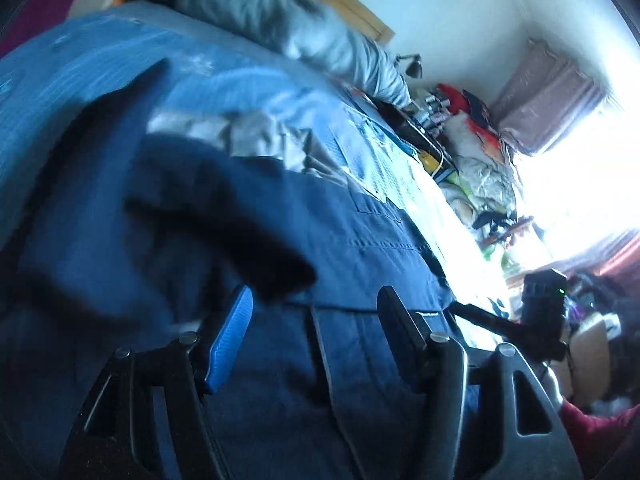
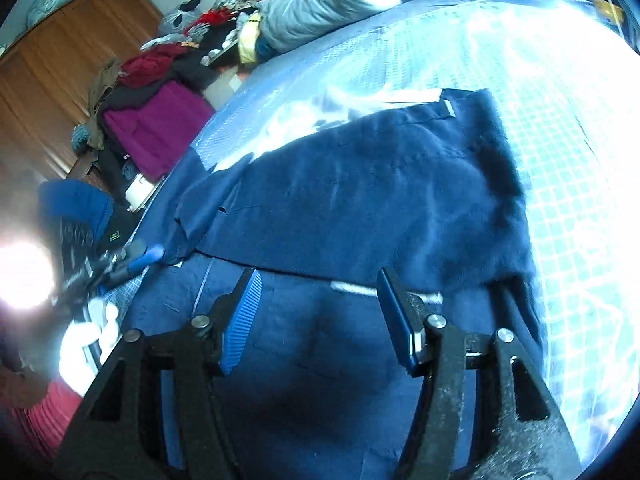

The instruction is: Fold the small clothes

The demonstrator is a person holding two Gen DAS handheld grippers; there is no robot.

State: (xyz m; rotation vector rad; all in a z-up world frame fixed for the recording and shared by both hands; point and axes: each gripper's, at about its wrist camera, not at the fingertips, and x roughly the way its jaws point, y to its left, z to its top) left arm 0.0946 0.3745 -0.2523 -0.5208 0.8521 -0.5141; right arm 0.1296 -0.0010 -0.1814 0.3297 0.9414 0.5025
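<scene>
- Left tongs point(image 1: 316, 308) spread wide, empty, hovering just over the navy garment point(image 1: 360, 232); blue ribbed pad point(image 1: 230, 340) clear of the cloth.
- Right tongs point(image 2: 318, 300) likewise gaping, gripping nothing, poised above the same navy garment point(image 2: 360, 200), near a folded edge.
- Garment spread on the bed, partly doubled over, pale lining point(image 2: 400, 98) showing at the far hem.
- Likely risk: pinching one layer only, or snagging the blue checked bedspread point(image 2: 560, 160) beneath, dragging the fold askew.
- Glare from the window point(image 1: 580, 200) washing out edges, hiding seams.
- Beyond: grey quilted jacket point(image 2: 340, 4), magenta fabric point(image 2: 160, 132), wooden wardrobe point(image 2: 60, 68), cluttered heap of clothes.
</scene>
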